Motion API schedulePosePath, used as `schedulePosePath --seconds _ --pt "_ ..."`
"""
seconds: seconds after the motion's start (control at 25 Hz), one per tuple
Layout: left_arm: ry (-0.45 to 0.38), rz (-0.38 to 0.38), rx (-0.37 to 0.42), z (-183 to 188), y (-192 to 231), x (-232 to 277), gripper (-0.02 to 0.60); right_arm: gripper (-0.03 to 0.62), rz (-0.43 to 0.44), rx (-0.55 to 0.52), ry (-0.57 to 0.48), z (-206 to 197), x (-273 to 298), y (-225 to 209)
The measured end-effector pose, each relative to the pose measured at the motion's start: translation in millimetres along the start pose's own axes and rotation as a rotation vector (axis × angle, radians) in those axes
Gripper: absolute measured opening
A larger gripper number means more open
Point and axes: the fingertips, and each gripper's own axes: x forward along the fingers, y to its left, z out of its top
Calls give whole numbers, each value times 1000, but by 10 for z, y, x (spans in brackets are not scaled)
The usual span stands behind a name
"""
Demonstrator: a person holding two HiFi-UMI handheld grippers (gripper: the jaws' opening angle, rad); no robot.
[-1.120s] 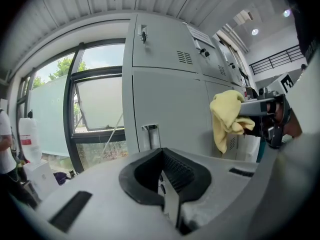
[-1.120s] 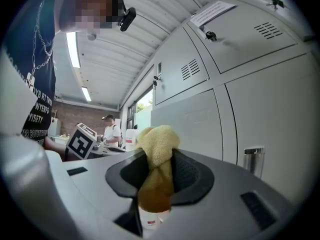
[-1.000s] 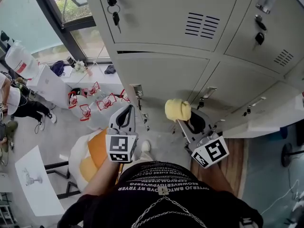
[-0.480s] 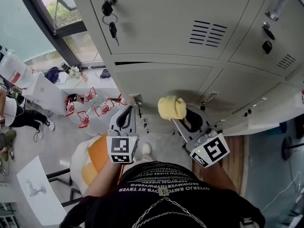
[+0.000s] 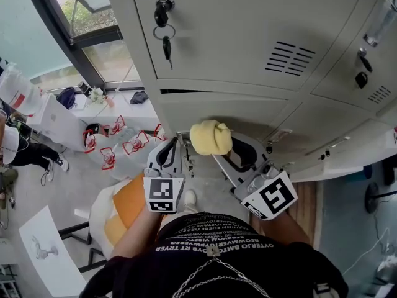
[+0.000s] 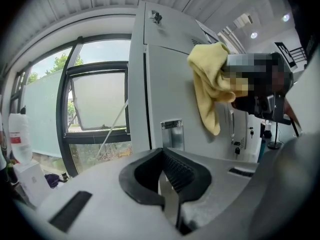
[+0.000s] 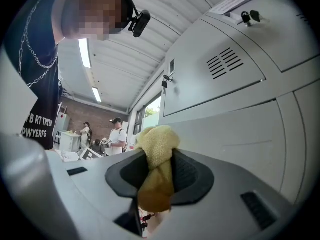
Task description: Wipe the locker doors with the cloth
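Right gripper (image 5: 221,156) is on the move, sweeping left across the lower locker door (image 5: 248,113) and a little farther up it. The cloth (image 5: 211,138) pinched in its jaws rides along: a second ago it hung well to the right of the left gripper (image 5: 167,153), now it sits just beside that gripper's tip. Left gripper has nudged slightly right. The head view has swung too, and the keys (image 5: 166,39) in the upper door have slid right and nearer
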Motion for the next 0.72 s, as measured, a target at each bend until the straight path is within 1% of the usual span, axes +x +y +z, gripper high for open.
schedulePosePath --seconds 0.2,0.32,0.48,0.6,0.72 --pt "-25 -6 -5 5 16 5 3 112 39 -19 -29 140 244 62" --pt "-30 -11 -5 12 16 15 3 112 61 6 -42 221 346 107" --pt "-27 -21 -2 6 16 14 3 112 93 10 -44 261 457 168" --pt "-27 -27 1 5 10 17 3 112 98 2 -54 305 536 200" --pt "-25 -35 -1 3 9 14 3 112 90 -13 -38 299 584 211"
